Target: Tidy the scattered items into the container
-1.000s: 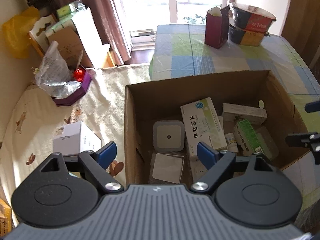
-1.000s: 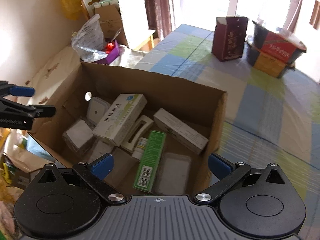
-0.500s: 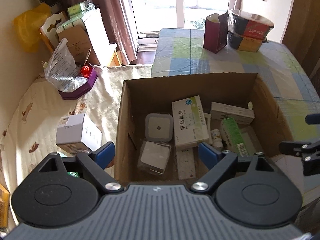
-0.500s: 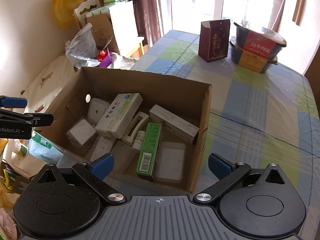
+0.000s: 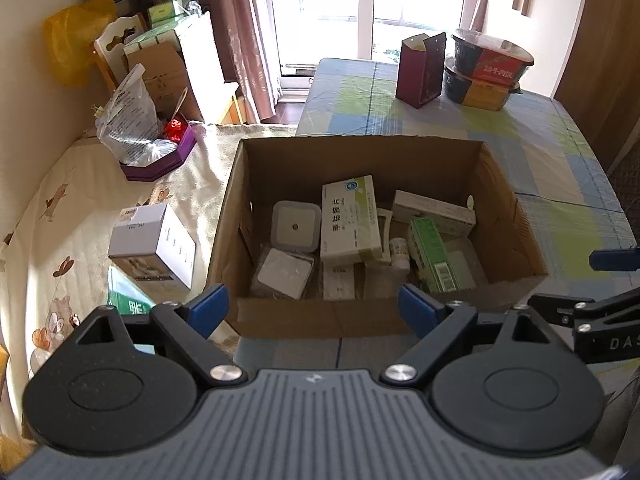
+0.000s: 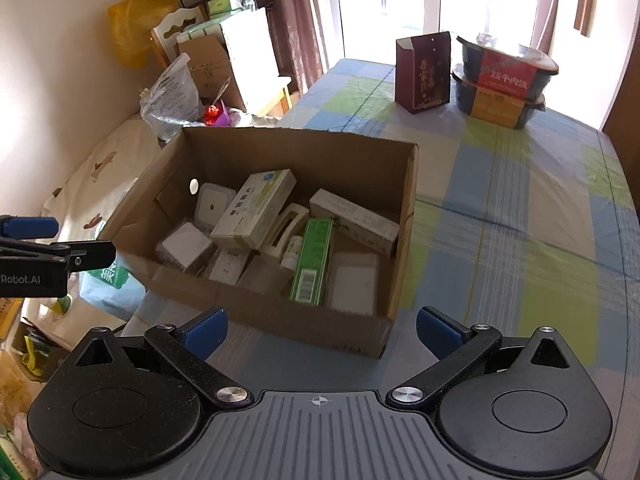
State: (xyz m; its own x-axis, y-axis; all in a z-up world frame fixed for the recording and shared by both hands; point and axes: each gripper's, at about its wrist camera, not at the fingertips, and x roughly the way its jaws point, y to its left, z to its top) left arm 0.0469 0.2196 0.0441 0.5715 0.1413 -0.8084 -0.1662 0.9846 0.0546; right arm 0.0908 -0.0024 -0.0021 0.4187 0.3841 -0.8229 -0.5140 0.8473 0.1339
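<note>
An open cardboard box (image 5: 508,216) (image 6: 404,216) stands on the checked tablecloth and holds several items: a white and green medicine box (image 5: 350,220) (image 6: 256,208), a green carton (image 5: 432,254) (image 6: 312,260), a long white box (image 5: 434,212) (image 6: 354,220), a small bottle (image 5: 399,252) and clear plastic cases (image 5: 296,226). My left gripper (image 5: 314,310) hangs open and empty in front of the box's near wall. My right gripper (image 6: 320,330) is open too, with nothing between its fingers, near the box's front right corner.
A white carton (image 5: 154,246) and a green-printed bag (image 5: 128,306) lie left of the box on a cream cloth. A purple tray with a plastic bag (image 5: 136,128) sits further back. A maroon box (image 6: 424,72) and stacked bowls (image 6: 502,80) stand at the table's far end.
Both grippers have drawn back and up from the box, so the whole box now shows in each view. Both stayed open and empty.
</note>
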